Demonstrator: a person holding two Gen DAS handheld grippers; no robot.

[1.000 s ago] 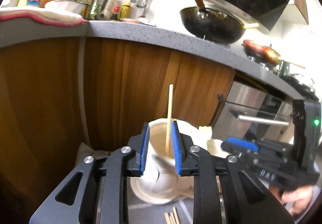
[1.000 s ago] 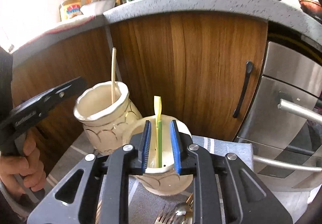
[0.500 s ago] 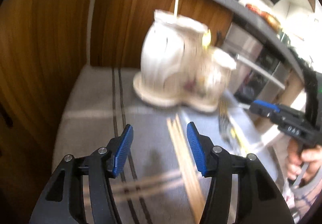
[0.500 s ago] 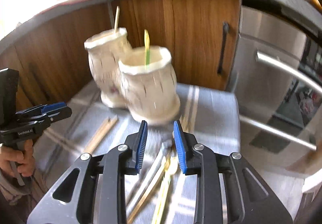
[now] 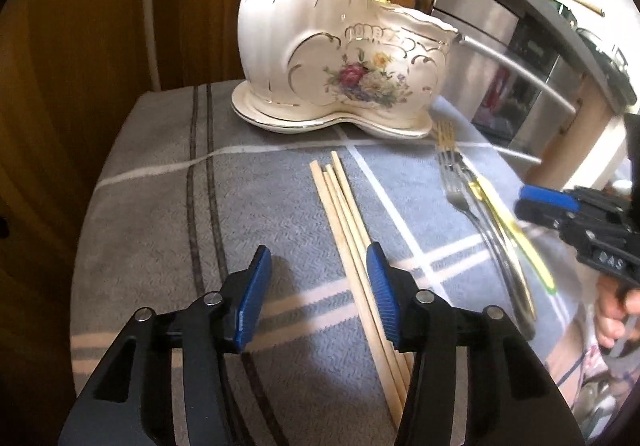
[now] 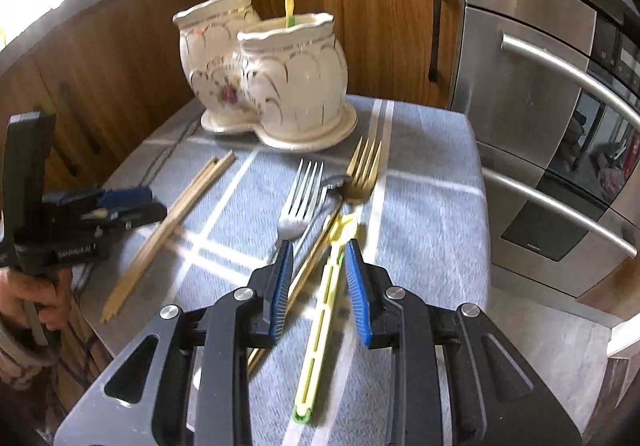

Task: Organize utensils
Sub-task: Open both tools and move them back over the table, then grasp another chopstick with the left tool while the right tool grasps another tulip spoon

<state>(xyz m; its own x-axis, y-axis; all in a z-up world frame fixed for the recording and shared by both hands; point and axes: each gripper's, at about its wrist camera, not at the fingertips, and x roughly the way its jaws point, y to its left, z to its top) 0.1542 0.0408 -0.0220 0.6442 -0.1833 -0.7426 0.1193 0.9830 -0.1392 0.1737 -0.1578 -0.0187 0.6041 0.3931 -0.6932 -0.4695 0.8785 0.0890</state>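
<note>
A cream double ceramic holder (image 5: 320, 57) (image 6: 272, 73) stands at the far side of the cloth-covered table (image 5: 160, 205); one chopstick stands in its taller pot and a yellow utensil (image 6: 289, 7) in the lower pot. Several wooden chopsticks (image 5: 352, 242) (image 6: 176, 209) lie on the cloth. My left gripper (image 5: 318, 290) is open and empty, with its right finger just above the chopsticks. A silver fork (image 6: 298, 197), a gold fork (image 6: 360, 173) and a yellow-green utensil (image 6: 324, 306) lie to the right. My right gripper (image 6: 318, 286) is open over the yellow-green utensil.
Wooden cabinet doors (image 6: 380, 5) stand behind the table. A stainless oven (image 6: 552, 105) with bar handles is at the right. The table's front and right edges drop to the floor (image 6: 540, 346).
Both grippers let go of the utensils standing in the pots, opened, pulled back and dropped low over the cloth. The chopstick and the yellow utensil stay in the holder.
</note>
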